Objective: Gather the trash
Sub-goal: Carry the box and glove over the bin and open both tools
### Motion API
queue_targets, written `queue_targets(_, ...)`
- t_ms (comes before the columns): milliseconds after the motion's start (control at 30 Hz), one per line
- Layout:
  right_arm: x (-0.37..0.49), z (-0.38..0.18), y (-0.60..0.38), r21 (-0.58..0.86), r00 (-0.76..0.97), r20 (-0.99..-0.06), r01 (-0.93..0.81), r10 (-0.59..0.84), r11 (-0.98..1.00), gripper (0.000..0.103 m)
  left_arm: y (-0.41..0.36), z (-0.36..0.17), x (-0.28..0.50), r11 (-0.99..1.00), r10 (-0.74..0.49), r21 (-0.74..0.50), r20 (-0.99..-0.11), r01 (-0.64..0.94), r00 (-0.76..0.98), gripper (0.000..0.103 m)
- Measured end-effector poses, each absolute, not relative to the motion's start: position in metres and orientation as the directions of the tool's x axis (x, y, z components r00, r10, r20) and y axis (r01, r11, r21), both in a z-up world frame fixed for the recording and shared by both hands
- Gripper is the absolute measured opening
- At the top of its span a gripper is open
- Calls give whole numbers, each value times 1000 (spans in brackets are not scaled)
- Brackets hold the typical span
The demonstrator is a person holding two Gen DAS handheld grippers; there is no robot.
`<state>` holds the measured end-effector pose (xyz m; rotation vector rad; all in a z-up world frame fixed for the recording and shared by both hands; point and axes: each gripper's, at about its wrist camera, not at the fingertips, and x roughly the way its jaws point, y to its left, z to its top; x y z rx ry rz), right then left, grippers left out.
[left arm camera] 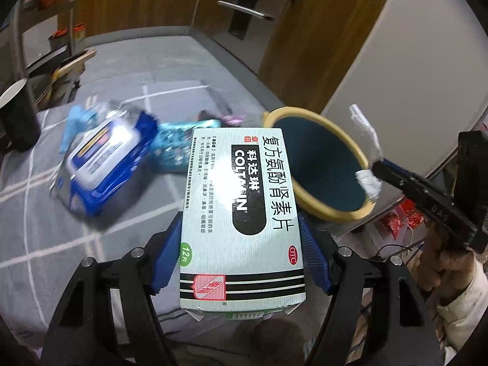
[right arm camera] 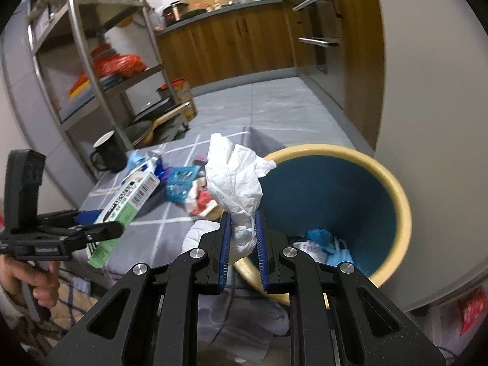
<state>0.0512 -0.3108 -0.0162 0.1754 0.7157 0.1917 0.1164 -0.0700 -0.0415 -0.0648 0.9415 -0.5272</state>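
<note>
Left claw (left arm camera: 241,241): closed on a pale green cardboard medicine box with black label and Chinese print (left arm camera: 241,210). The box sits lengthwise between the blue ribbed pads (left arm camera: 167,253), one pad against each long side, its far end projecting well past the fingertips toward the bin. In the right wrist view the same box (right arm camera: 128,201) appears at left, held above the near edge of the worktop.

Right claw (right arm camera: 243,244): closed on a crumpled white tissue (right arm camera: 236,180). The lower twist of the tissue is pinched between the blue pads (right arm camera: 225,244); the bulk stands above the fingertips, just left of the bin's rim. In the left wrist view the right claw (left arm camera: 373,170) is at right, the tissue (left arm camera: 367,152) over the right side of the rim.

Round bin with cream rim and dark teal interior (right arm camera: 399,201): right of the worktop, blue and white scraps at its bottom (right arm camera: 323,244).

Grey cloth-covered worktop with white grid lines (left arm camera: 61,213): carries a blue wet-wipe pack (left arm camera: 103,164), a teal patterned wrapper (left arm camera: 170,149), a red-and-white wrapper (right arm camera: 199,201), and a black mug (right arm camera: 109,152) at the far left.
</note>
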Motion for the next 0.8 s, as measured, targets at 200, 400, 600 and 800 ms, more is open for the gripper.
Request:
queue_targets(200,49,-23,-333,231,751,-631,-55,193,971,18,-109,-33,124,846,-488,-272,-742,458,460,70)
queue_targets(400,47,-30,-355,257,756,-634,8,162,966,18,-151,-27,132,813,-516,-258,-735,522,440,70)
queue_targets(600,49,-35,-368,272,757,-640,62,132,960,18,-189,-27,145,788,-536,-258,-734,559,417,70)
queue_targets(800,52,-46,-375,260,737,-667,94,108,961,18,-208,-41,165,798,-525,-279,-758,535,387,70)
